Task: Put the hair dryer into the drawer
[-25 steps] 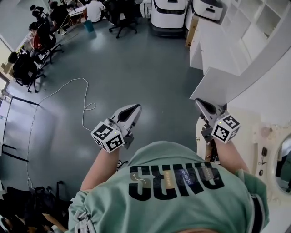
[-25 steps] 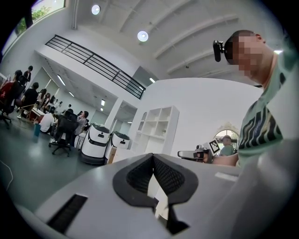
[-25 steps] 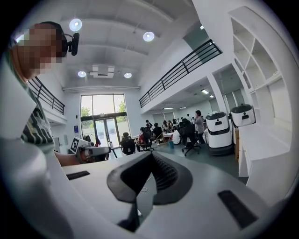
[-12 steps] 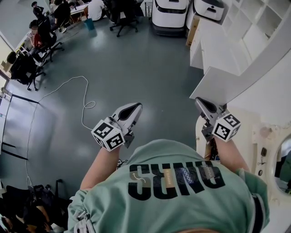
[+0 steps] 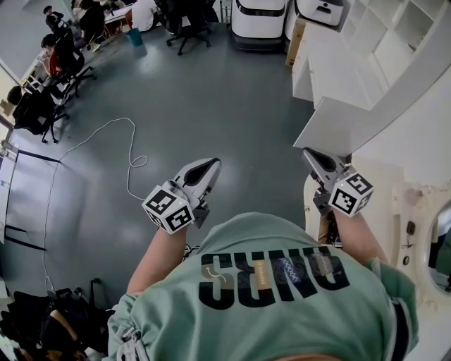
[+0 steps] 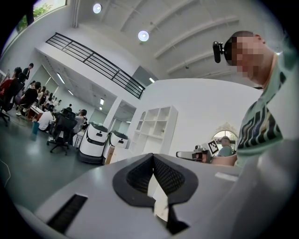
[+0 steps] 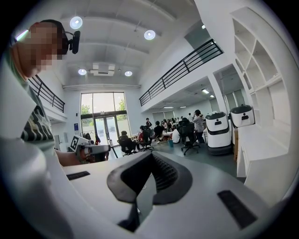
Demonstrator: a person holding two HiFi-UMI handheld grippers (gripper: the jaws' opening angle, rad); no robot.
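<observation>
Firstly, head view.
- Left hand-held gripper (image 5: 208, 165), grey-white shell with a black-and-white marker cube: held level over the smooth grey floor (image 5: 225, 99). Jaws together, nothing in them.
- Right hand-held gripper (image 5: 310, 155), same build: jaws together, empty. It is held at the edge of a cream-coloured furniture top (image 5: 402, 211), below the white open-shelf unit (image 5: 366, 63).
- Thin white cable (image 5: 106, 134): lies in loops on the floor, left of the left hand-held gripper.
- Mint-green T-shirt with black lettering (image 5: 282, 310): fills the lower frame.
- Seated people on black office chairs (image 5: 60, 60): top left.
- Two rounded white machines (image 5: 261, 17): top centre.

Next, left gripper view.
- Black ribbed pads (image 6: 140, 175): meet at the tips, nothing clamped.
- The right hand-held gripper (image 6: 184, 154) shows beyond them, near an ornate arched mirror (image 6: 227, 135).

Lastly, right gripper view.
- Black pads (image 7: 166, 172): closed, empty.
- The left hand-held gripper (image 7: 103, 149) shows at left, and the white machines stand at right.

Hair dryer and drawer: cannot be made out in any view.
</observation>
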